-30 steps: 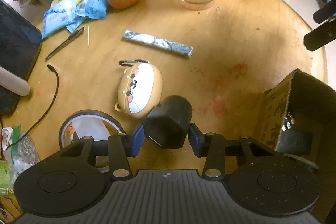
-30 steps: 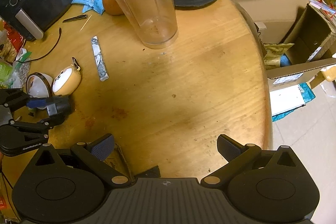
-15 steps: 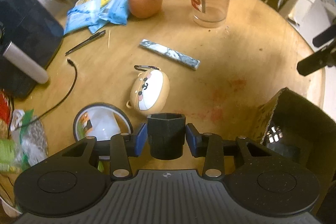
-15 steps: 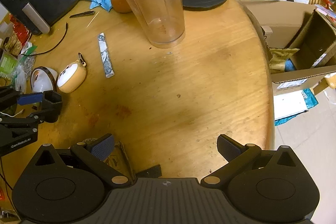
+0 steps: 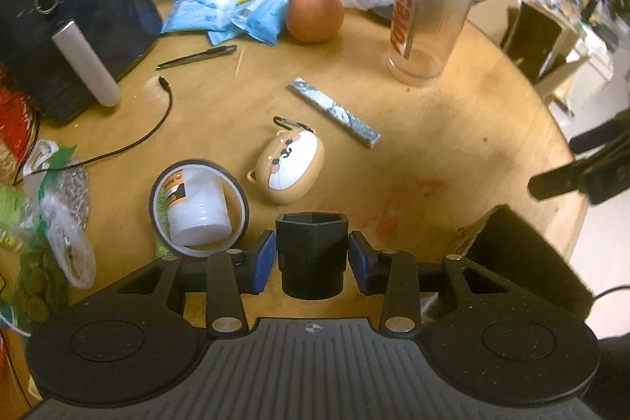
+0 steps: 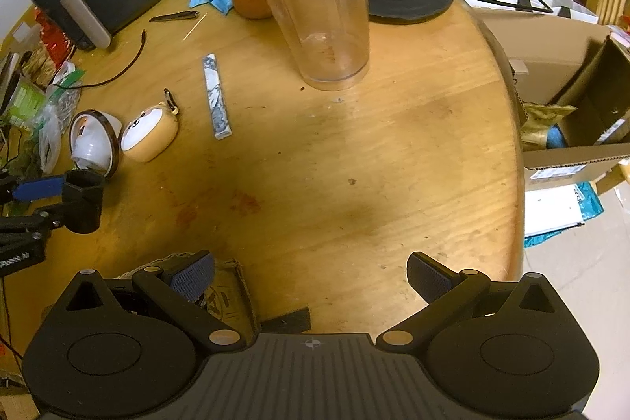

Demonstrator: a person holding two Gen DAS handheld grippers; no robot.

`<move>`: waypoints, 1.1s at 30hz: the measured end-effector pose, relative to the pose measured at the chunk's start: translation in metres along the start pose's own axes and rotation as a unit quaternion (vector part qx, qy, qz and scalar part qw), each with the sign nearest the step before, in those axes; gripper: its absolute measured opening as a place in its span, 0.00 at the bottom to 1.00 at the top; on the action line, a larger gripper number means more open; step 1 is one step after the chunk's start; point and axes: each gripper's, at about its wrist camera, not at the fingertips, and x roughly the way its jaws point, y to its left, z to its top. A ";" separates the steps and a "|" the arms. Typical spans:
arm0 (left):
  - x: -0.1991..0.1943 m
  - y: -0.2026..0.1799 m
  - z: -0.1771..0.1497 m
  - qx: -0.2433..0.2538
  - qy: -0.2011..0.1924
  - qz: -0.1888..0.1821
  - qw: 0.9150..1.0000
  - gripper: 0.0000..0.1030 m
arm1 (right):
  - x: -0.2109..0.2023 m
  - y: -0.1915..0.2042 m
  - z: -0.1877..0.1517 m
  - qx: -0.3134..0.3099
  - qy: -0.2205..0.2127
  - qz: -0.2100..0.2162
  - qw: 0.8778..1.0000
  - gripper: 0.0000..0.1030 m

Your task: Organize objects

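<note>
- Gripping a black hexagonal cup (image 5: 312, 254), the left gripper (image 5: 311, 258) has its blue-padded fingers (image 5: 263, 262) pressed against the cup's two sides; the cup stands upright with its open mouth up, above the wooden table (image 5: 453, 128).
- Just ahead of the left gripper and to its left lies a white pill bottle (image 5: 195, 209) on its side inside a ring of tape (image 5: 240, 191).
- Ahead of it, slightly farther, sits a dog-faced earbud case (image 5: 291, 166), and beyond that a long marbled packet (image 5: 334, 111).
- Far ahead stand an orange (image 5: 314, 12) and a shaker bottle (image 5: 433, 6) with a grey lid; an air fryer (image 5: 75, 6) is far ahead on the left.
- To the left gripper's right is a dark cardboard box (image 5: 523, 254) at the table edge.
- The right gripper (image 6: 311, 282) hangs with its jaws spread wide and nothing between them, over the near table edge.
- In the right wrist view the held cup (image 6: 83, 201) sits well to that gripper's left, and the box flap (image 6: 228, 298) lies under its left finger.
</note>
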 end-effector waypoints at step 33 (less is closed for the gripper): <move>-0.055 0.008 -0.026 -0.146 -0.058 0.001 0.988 0.63 | -0.002 0.014 0.001 -0.059 0.003 0.024 0.998 1.00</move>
